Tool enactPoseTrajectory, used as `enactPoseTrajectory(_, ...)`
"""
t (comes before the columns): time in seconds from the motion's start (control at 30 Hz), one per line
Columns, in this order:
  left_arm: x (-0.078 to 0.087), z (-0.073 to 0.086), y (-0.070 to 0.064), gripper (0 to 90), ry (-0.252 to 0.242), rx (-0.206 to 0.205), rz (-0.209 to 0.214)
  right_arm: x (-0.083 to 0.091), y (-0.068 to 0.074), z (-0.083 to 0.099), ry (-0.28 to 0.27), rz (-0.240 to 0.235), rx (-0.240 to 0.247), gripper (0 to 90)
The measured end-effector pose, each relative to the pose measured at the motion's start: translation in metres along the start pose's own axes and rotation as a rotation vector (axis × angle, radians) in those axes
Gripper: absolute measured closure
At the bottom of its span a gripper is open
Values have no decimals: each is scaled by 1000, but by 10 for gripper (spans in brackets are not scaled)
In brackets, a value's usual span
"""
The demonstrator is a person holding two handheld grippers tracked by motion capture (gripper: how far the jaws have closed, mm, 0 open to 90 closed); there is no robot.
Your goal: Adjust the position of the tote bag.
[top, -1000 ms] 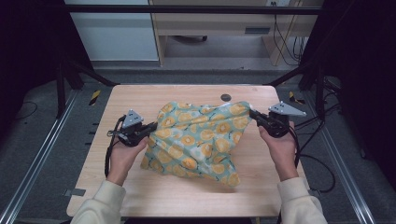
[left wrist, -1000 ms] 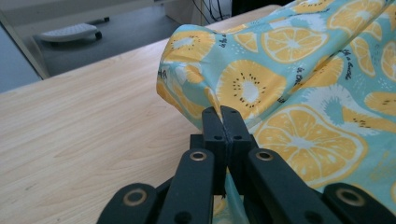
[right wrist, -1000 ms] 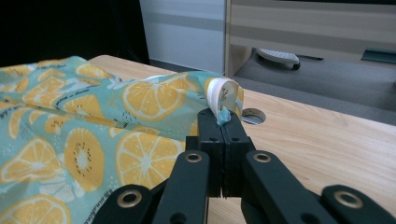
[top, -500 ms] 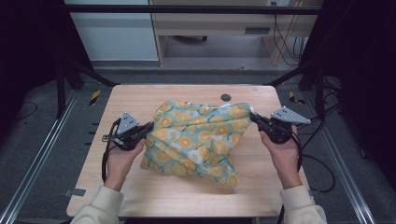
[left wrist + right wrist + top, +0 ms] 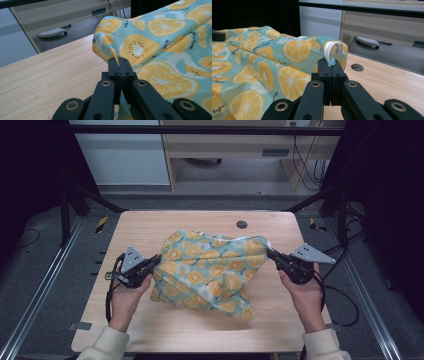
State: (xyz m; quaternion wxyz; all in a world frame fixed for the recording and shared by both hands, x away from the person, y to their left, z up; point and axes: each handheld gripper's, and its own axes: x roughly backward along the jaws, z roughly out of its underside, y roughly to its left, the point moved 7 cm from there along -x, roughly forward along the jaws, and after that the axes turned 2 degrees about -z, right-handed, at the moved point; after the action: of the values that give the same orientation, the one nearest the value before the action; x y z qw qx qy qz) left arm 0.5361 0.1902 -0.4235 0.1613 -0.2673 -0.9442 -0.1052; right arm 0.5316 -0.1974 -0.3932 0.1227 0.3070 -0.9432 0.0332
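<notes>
The wooden table [image 5: 150, 227] is carrying the teal cloth [image 5: 210, 270] printed with orange slices, which is being held stretched between the two grippers over the middle of the tabletop, its upper edge raised off the wood and its lower folds sagging down toward the near edge, where a corner is resting on the surface. Compared with a second ago, the cloth is spreading wider: the two hands are sitting farther apart now, the left one having drifted out toward the left edge and the right one toward the right edge, so the fabric between them is looking flatter and less bunched. The left gripper [image 5: 156, 262] is clamping the cloth's left corner; in the left gripper view its jaws are pressed tight together with a pinch of fabric [image 5: 113, 53] caught between them. The right gripper [image 5: 271, 254] is doing the same at the far right corner, and in the right gripper view its jaws are closed hard on a folded hem showing a white edge [image 5: 332, 53]. A small dark round hole [image 5: 242, 224] is sitting in the table just behind the cloth, unchanged.
</notes>
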Motion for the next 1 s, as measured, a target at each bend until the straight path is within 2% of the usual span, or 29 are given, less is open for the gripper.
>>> enactPoseTrajectory(0.4,16,15,-9,900,-27,1,4,13,14,22,10,-32,-3,900)
enactPoseTrajectory(0.7,37,27,-19,900,-49,-39,6,24,25,34,3,-53,-17,899)
enactPoseTrajectory(0.8,44,32,-23,900,-47,-25,18,27,29,38,-2,-56,-17,900)
enactPoseTrajectory(0.87,49,35,-24,900,-43,-31,28,30,32,43,2,-62,-20,899)
enactPoseTrajectory(1.0,56,39,-23,900,-60,22,58,34,39,48,1,-77,-23,899)
